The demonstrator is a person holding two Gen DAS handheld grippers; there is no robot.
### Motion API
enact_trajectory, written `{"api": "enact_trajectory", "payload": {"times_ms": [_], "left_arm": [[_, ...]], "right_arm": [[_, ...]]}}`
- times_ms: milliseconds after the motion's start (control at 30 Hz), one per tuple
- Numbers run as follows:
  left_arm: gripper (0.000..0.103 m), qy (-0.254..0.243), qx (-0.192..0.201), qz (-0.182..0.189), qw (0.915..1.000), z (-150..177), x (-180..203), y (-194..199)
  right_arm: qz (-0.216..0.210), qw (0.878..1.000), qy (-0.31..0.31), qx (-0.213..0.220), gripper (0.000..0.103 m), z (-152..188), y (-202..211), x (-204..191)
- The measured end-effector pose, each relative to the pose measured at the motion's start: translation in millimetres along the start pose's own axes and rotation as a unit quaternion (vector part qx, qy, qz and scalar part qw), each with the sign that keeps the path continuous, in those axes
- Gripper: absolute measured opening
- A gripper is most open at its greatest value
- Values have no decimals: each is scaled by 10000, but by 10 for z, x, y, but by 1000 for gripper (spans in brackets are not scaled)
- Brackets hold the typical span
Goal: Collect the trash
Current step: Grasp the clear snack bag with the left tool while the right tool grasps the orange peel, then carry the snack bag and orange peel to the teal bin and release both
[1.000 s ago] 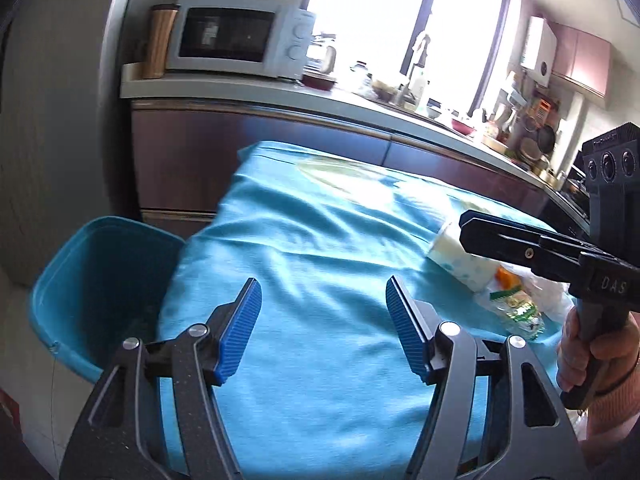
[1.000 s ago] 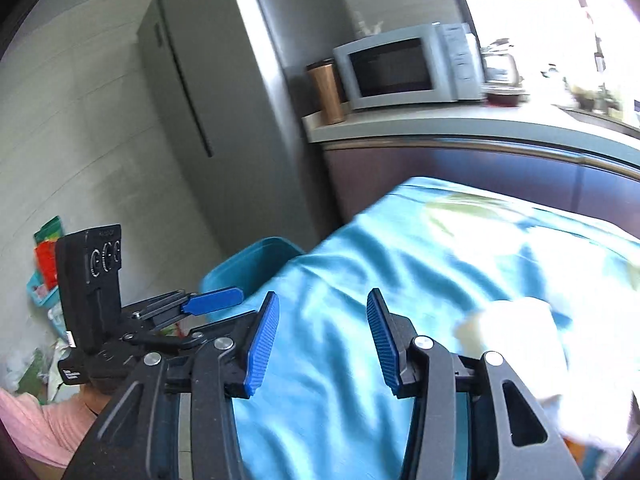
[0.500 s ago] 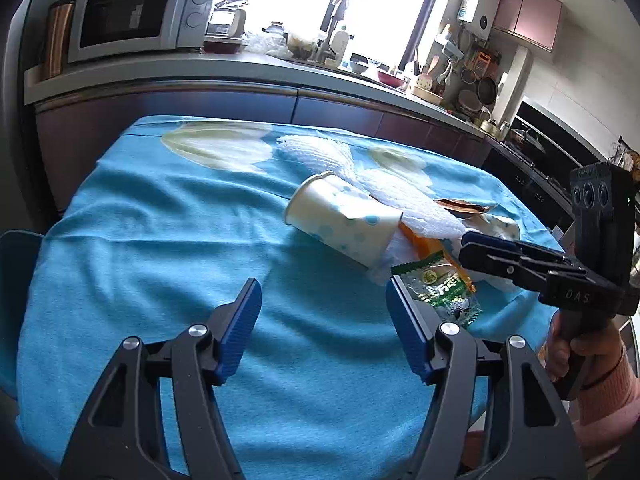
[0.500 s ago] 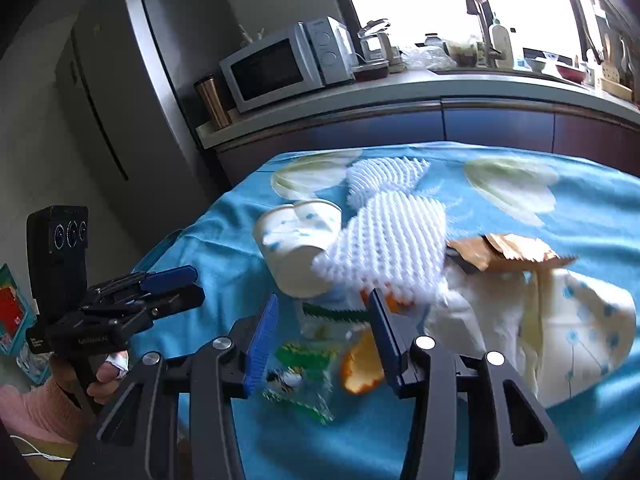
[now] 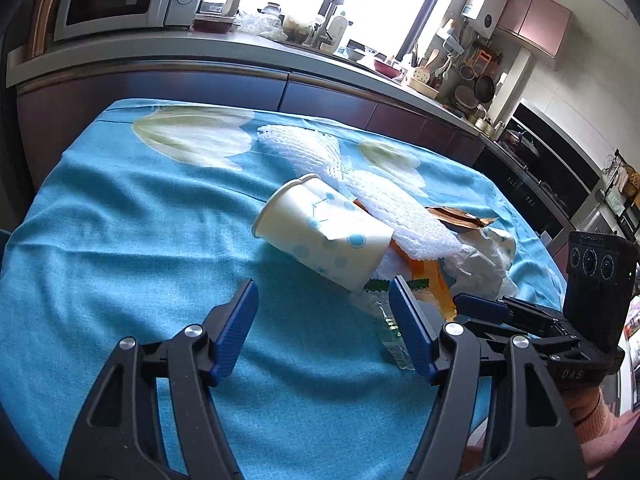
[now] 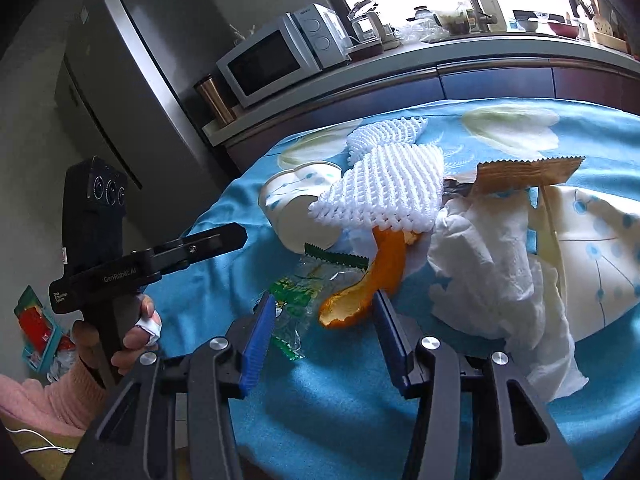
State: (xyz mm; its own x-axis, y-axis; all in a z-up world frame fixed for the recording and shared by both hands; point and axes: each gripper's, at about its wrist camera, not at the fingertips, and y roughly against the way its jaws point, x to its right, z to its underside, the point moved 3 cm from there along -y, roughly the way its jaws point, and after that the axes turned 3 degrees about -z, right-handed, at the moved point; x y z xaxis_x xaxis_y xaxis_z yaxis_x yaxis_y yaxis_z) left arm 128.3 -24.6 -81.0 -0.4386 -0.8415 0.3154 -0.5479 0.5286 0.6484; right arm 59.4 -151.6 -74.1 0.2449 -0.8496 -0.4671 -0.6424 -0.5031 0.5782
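1. Two grippers face one trash pile on the blue tablecloth [image 5: 120,248].
2. Right gripper [image 6: 324,334]: jaws opening, nothing clamped. The orange peel [image 6: 370,284] lies just ahead, its near end between the pads, its long axis running up and away toward the foam net [image 6: 384,192]. A clear snack wrapper [image 6: 296,300] lies beside the left pad.
3. Left gripper [image 5: 324,328]: jaws opening, empty. The paper cup [image 5: 324,232] lies on its side ahead and slightly right, mouth facing up-left.
4. Judgement: the right gripper is nearer the peel; the left is nearer the cup.
5. Crumpled tissue [image 6: 492,264] and a brown wrapper [image 6: 528,172] lie farther right.
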Motion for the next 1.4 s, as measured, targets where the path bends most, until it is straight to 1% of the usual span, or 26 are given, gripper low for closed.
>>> {"api": "enact_trajectory", "payload": {"times_ms": [100, 200, 300, 367, 433, 500, 600, 633, 700, 733, 767, 800, 967, 1000, 1033, 1067, 1100, 1400], "left_arm": [[68, -117, -87, 113, 9998, 60, 79, -3], [68, -289, -253, 302, 9988, 156, 194, -25], [68, -443, -459, 530, 9966, 268, 330, -70], [66, -535, -588, 606, 9950, 331, 407, -119], [62, -600, -683, 647, 9938, 373, 464, -171], [50, -577, -749, 670, 9933, 390, 486, -221], [37, -412, -803, 860, 9922, 382, 460, -251], [33, -344, -818, 939, 9916, 379, 446, -259], [24, -210, -844, 1067, 9905, 375, 421, -275], [23, -184, -840, 1070, 9905, 376, 414, -276], [22, -193, -818, 1036, 9911, 379, 416, -267], [20, -200, -799, 1027, 9913, 382, 416, -256], [19, -235, -695, 1006, 9922, 404, 397, -143], [16, -250, -679, 1017, 9922, 417, 387, -110], [15, -267, -657, 1018, 9923, 428, 378, -73], [11, -282, -634, 1020, 9924, 438, 369, -35], [4, -286, -630, 1043, 9921, 447, 354, -3], [3, -118, -369, 992, 9943, 536, 137, 320]], "right_arm": [[16, 9999, -165, 50, 49, -8, 12, 98], [75, 9996, -274, 72, 48, -28, 2, 171], [124, 9993, -355, 79, 43, -33, -20, 238], [109, 9990, -436, 71, 39, -33, -45, 273], [109, 9988, -465, 52, 36, -32, -70, 292], [108, 9988, -482, 68, 34, -32, -74, 298], [74, 9986, -506, 91, 30, -31, -69, 296], [50, 9985, -531, 93, 28, -30, -67, 301], [4, 9983, -568, 98, 23, -21, -58, 308], [3, 9983, -570, 94, 14, -26, -59, 313], [-12, 9983, -571, 74, 12, -18, -63, 314], [-39, 9982, -590, 65, 12, -15, -68, 313], [-73, 9981, -614, 66, 11, 7, -57, 290], [-107, 9981, -597, 55, 11, 6, -55, 274], [-125, 9983, -567, 45, 11, 10, -49, 251], [-147, 9985, -526, 32, 11, 16, -42, 224], [-167, 9987, -487, 18, 11, 17, -41, 186], [-451, 9987, -227, -87, 11, 43, -67, -85]]}}
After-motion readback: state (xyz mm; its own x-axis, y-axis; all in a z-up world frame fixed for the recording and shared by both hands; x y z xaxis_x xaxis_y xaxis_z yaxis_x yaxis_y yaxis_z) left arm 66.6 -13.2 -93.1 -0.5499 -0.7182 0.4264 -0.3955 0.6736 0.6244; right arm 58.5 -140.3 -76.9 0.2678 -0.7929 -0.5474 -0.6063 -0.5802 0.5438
